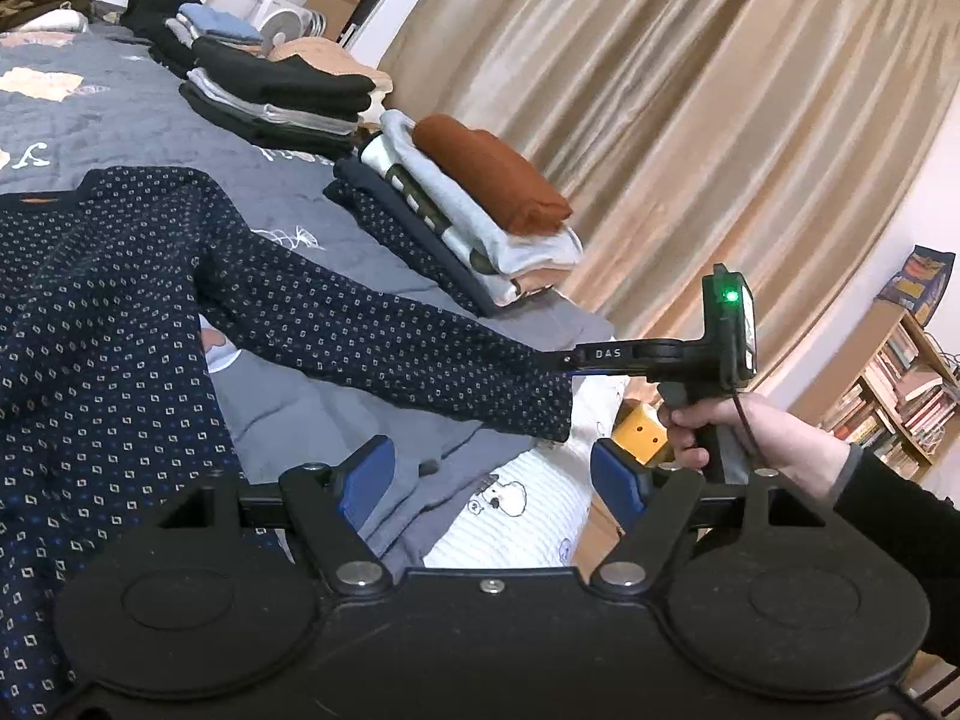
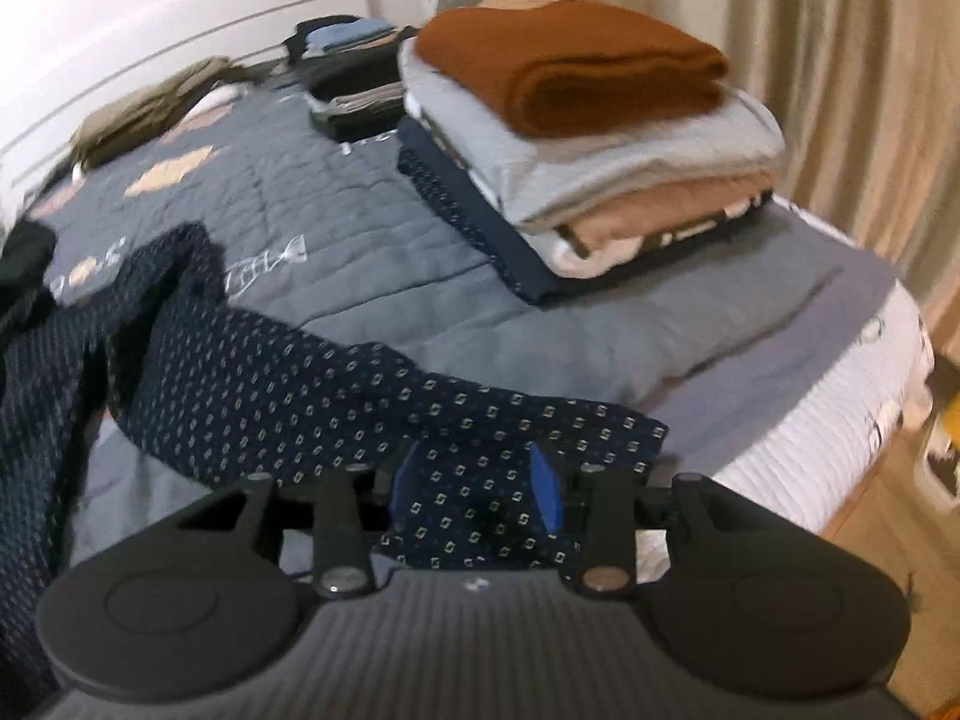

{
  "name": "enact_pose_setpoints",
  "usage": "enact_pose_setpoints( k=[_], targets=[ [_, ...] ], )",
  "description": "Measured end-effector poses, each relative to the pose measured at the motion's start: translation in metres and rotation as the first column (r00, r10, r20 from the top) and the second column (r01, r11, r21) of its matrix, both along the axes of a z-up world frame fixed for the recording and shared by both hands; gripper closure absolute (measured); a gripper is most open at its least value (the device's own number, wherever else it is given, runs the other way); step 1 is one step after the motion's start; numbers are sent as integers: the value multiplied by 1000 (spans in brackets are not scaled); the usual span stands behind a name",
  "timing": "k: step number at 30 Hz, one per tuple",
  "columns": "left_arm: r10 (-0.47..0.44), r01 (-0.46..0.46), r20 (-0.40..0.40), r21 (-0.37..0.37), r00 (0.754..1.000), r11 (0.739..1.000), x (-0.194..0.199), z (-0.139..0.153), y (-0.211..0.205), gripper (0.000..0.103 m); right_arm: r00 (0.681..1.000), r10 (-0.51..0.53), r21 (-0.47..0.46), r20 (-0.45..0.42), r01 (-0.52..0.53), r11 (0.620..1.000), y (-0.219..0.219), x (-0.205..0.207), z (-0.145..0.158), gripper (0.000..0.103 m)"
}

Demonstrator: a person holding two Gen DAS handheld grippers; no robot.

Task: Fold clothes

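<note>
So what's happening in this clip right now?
A person with a handheld gripper in each hand is folding laundry on a bed. A dark patterned long-sleeve top lies spread on the quilt. The right gripper is at the cuff of its sleeve, jaws parted with the cuff between them, not pinched. The left gripper hovers open and empty. Stacks of folded clothes sit along the bed's far edge.
</note>
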State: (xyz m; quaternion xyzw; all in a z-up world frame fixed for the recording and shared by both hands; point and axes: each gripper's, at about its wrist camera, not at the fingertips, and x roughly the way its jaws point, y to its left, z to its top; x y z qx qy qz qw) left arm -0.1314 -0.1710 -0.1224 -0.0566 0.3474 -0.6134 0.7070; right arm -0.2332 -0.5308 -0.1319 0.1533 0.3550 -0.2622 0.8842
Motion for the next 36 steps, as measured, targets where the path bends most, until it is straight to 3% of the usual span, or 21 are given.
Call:
enact_pose_setpoints(
  k=[10,22,34,36],
  targets=[
    [-26,26,2,-35,1000,999,-5,5,-1,28,999,-39,-8,-30,39,999,-28,3,-22,57],
    [-5,4,-13,-49,1000,999,0,6,2,28,990,-109,46,94,105,993,-44,-12,-21,57],
    [6,-6,-1,-50,1000,999,0,8,3,28,990,-138,6,40,138,990,-53,-11,-33,57],
    [9,-9,-4,-54,1000,999,0,9,4,28,989,-134,35,53,133,991,-53,-11,-35,59]
  ],
)
